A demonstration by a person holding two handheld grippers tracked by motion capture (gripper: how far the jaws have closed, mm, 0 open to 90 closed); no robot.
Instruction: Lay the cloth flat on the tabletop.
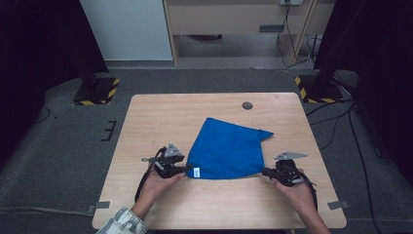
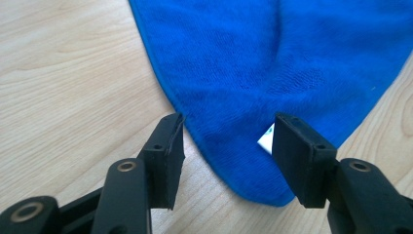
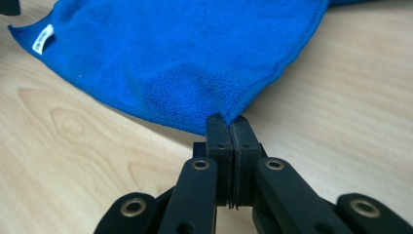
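The blue cloth point(image 1: 226, 151) lies flat on the wooden surface point(image 1: 160, 112), near the person's edge. The right hand-held gripper point(image 3: 229, 127) is clenched on the near right corner, probably to pull that edge taut, while the left hand-held gripper point(image 2: 226, 146) stands released, jaws straddling the corner that carries the white label point(image 2: 266, 139). The cloth's near edge runs left to right between the two, and a loose corner points to the far right.

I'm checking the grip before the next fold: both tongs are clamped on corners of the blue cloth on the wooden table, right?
Not quite. Only the right tongs are clamped on a corner of the blue cloth. The left gripper view shows the left tongs open, their pads apart on either side of the corner with the white label. The cloth does lie on the wooden table.
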